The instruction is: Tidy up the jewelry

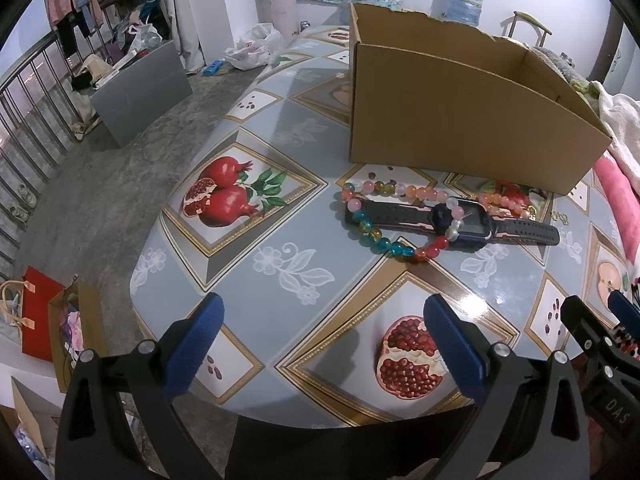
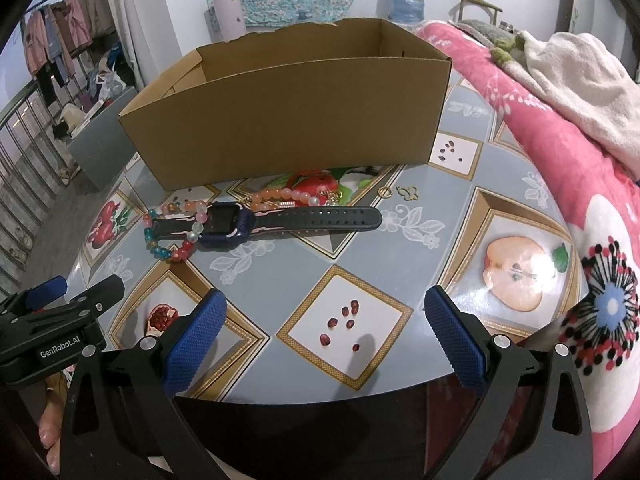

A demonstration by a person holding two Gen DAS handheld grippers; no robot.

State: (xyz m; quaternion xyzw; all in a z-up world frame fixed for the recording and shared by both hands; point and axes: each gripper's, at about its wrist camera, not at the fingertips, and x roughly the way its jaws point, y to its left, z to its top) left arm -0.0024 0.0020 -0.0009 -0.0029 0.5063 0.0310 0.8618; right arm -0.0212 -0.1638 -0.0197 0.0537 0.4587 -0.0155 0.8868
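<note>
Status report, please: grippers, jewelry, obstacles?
Left gripper open, right gripper open, both empty. Bead bracelet lies over watch, before box. Nothing blocking.

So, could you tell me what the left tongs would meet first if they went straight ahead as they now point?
Probably the bead bracelet draped over the watch, with the cardboard box just behind; the open left tongs have only bare tabletop before that, though depth is uncertain.

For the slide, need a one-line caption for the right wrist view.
Open right gripper faces smartwatch, beaded bracelets, and cardboard box on the fruit-print table.
</note>
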